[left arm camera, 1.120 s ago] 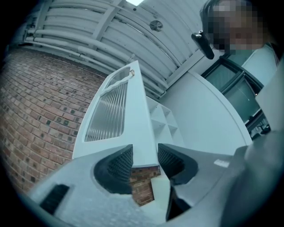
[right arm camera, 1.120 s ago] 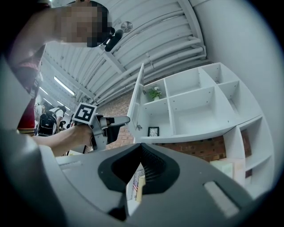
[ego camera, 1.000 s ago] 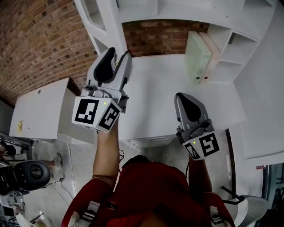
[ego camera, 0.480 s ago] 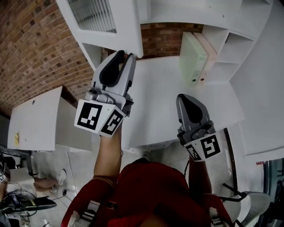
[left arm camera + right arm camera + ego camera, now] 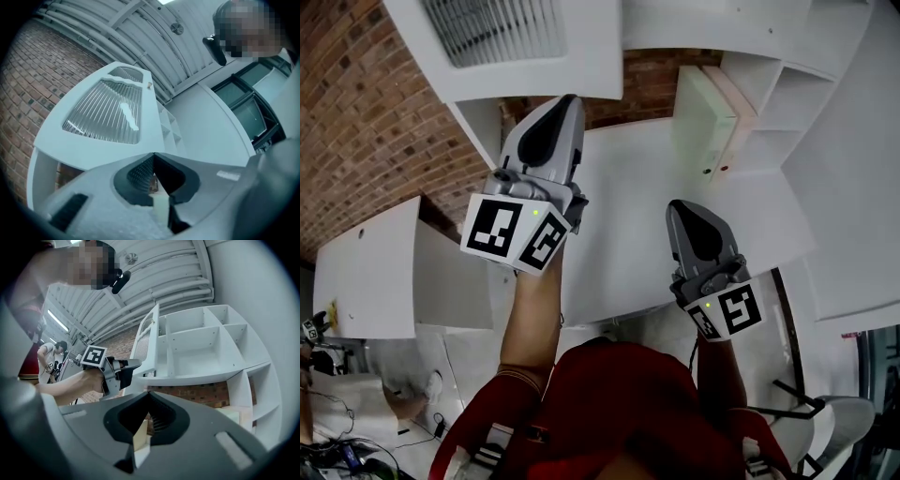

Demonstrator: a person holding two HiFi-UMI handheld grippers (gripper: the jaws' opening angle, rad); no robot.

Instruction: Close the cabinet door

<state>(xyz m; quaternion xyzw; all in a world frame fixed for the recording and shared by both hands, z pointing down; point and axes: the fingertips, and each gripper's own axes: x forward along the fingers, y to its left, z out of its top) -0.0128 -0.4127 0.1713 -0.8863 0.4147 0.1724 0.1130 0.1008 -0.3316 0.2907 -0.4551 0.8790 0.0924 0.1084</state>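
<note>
The white cabinet door (image 5: 502, 37) with a ribbed glass panel stands swung open at the upper left of the head view. It fills the left gripper view as the door (image 5: 105, 112). My left gripper (image 5: 570, 101) has just been closing and is shut with nothing between its jaws. Its tip is just under the door's lower edge; whether it touches I cannot tell. In the right gripper view the door (image 5: 149, 338) shows edge-on, with the left gripper (image 5: 137, 363) at its lower corner. My right gripper (image 5: 680, 208) hangs shut and empty over the desk, lower right.
The open cabinet's white shelves (image 5: 197, 348) sit above a white desk (image 5: 647, 206). A pale green and a pink binder (image 5: 711, 112) stand at the desk's back right. A brick wall (image 5: 366, 103) and a low white unit (image 5: 366, 272) lie to the left.
My left gripper moved up the picture toward the door's lower edge and its jaws closed. More of the door now shows at the top. The right gripper barely shifted.
</note>
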